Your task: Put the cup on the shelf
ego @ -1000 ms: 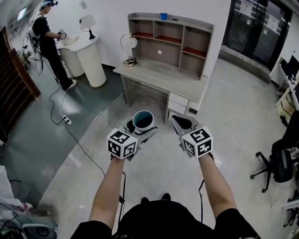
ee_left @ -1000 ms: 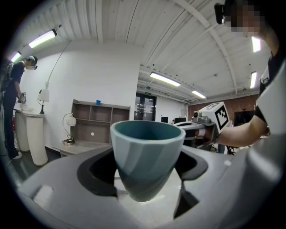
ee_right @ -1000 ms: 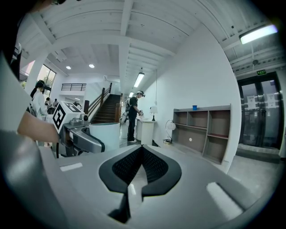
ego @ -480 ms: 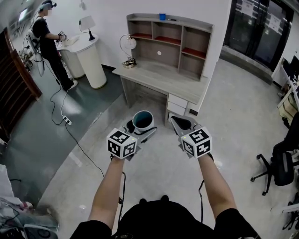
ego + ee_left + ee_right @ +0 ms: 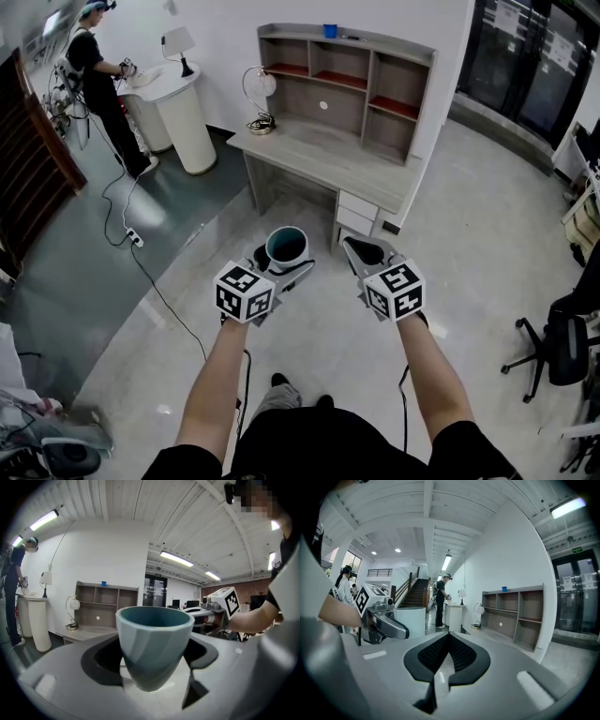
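- Head view: high, steeply downward, facing the shelf.
- Left gripper view: along the left hand-held gripper, near level.
- Right gripper view: likewise, right hand-held gripper; all share the shelf.

A pale wooden desk stands on the floor against the wall. It carries a shelf unit along its back and a round lamp at its left end. A small blue object sits on top of the shelf unit, and a cable with a power strip lies on the floor.
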The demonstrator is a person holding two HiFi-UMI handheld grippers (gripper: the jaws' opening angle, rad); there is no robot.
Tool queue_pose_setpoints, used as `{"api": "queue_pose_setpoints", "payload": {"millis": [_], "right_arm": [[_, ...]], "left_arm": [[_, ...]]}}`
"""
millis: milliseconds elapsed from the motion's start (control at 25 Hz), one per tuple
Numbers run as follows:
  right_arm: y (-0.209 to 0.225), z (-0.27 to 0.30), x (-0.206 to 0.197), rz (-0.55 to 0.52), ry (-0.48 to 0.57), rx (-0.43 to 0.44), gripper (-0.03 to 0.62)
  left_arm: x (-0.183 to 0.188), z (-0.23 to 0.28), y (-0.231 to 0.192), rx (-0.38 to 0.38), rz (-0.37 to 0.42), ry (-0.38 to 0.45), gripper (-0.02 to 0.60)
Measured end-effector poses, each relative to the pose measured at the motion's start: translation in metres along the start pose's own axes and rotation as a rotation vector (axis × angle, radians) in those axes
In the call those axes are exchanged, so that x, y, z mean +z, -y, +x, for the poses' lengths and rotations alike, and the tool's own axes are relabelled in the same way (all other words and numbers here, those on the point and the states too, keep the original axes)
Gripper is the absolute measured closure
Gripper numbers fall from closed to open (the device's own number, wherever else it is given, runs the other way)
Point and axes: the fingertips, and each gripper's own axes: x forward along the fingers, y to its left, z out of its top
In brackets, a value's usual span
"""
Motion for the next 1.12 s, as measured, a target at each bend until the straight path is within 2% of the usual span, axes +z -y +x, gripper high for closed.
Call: {"api": "queue_pose_setpoints", "payload": {"millis": [280, 840, 1120], "right_arm": [[0.016, 0.043, 0.0, -0.006, -0.009, -0.005, 0.583], [0.055, 0.179, 0.032, -0.02, -0.021, -0.063, 0.583], [0.063, 0.231, 0.046, -0.015, -0.009, -0.084, 0.583]], "left_arm": [[-0.001, 0.022, -0.042, -0.015, -0.005, 0.011, 0.213], [0.028, 0.055, -0.188, -0.059, 0.009, 0.019, 0.213], [0.037, 0.062, -0.239, -0.079, 0.024, 0.018, 0.213]]}}
